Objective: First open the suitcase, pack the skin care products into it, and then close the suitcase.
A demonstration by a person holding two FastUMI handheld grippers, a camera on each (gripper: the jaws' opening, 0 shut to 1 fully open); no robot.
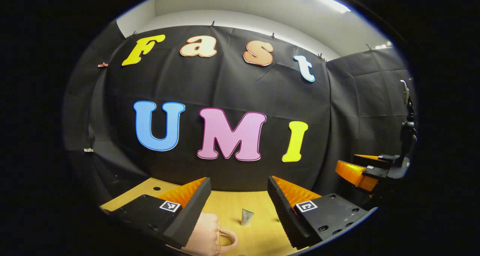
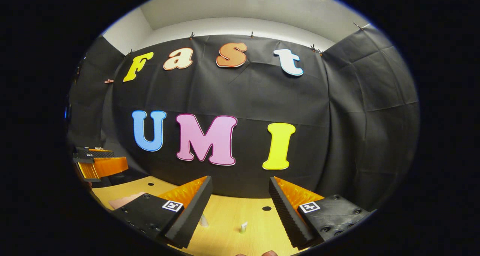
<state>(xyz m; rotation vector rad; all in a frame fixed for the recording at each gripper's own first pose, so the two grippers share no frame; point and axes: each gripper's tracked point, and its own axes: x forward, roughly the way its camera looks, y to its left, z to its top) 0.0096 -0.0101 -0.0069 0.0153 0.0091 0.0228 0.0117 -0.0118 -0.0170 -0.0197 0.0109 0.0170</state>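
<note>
Both your grippers hang high and empty, the left gripper [image 1: 239, 190] and the right gripper [image 2: 238, 190] each with jaws wide apart. Bring the left down to the pink suitcase [image 1: 204, 235]; the skincare tube [image 1: 246, 216] stands just beside its handle [image 1: 229, 239].

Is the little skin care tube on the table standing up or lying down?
Upright: the tube stands on its cap end on the wooden table.
</note>
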